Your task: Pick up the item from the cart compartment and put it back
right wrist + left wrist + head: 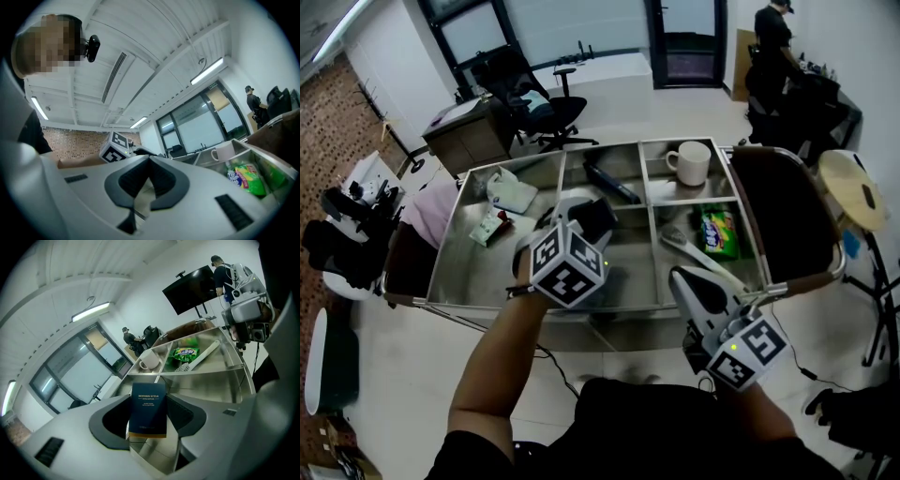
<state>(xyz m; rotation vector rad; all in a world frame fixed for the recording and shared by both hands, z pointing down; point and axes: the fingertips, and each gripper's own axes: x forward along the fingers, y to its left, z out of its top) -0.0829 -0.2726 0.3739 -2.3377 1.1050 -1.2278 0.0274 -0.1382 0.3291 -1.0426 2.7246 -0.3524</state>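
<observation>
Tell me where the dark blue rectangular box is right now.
In the left gripper view, the dark blue rectangular box is clamped in the left gripper, above the middle compartment of the steel cart.

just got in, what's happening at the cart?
A person is working over a steel cart with a handheld gripper in each hand. The left gripper is clamped on a dark blue box printed "MODERN STYLE", held above the cart's middle section and not set down. The right gripper has its jaws together with nothing in them and sits at the cart's near edge. A white mug and a green snack packet lie untouched in the right-hand compartments.
</observation>
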